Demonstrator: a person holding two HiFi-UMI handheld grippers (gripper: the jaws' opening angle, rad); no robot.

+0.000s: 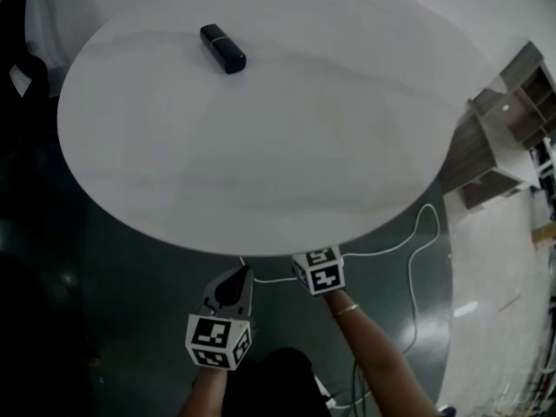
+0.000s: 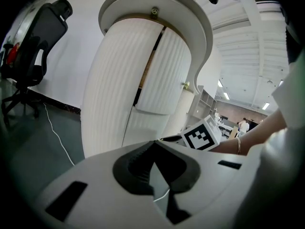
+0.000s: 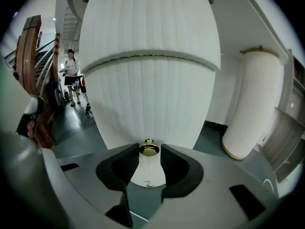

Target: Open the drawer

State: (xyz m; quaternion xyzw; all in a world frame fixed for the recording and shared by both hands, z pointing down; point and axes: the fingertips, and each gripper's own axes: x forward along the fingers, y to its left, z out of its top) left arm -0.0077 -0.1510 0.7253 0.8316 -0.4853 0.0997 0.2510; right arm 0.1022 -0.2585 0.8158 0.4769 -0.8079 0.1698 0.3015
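In the right gripper view a white fluted pedestal fills the frame, and its drawer front (image 3: 150,94) lies below a curved seam. A brass knob (image 3: 149,149) sticks out of the drawer's lower part. My right gripper (image 3: 149,152) is open, with the knob between its fingertips and the dark pads (image 3: 125,165) on either side. In the head view only the right gripper's marker cube (image 1: 320,270) shows at the round table's (image 1: 156,189) near edge. My left gripper (image 2: 153,143) is shut with nothing in it, hanging beside the pedestal (image 2: 119,94) and left of the right one (image 1: 246,270).
A black oblong object (image 1: 223,48) lies on the far left of the tabletop. A white cable (image 1: 423,224) trails over the dark floor. An office chair (image 2: 33,42) stands at the left, a second fluted column (image 3: 250,104) at the right, and shelving (image 1: 508,129) beyond the table.
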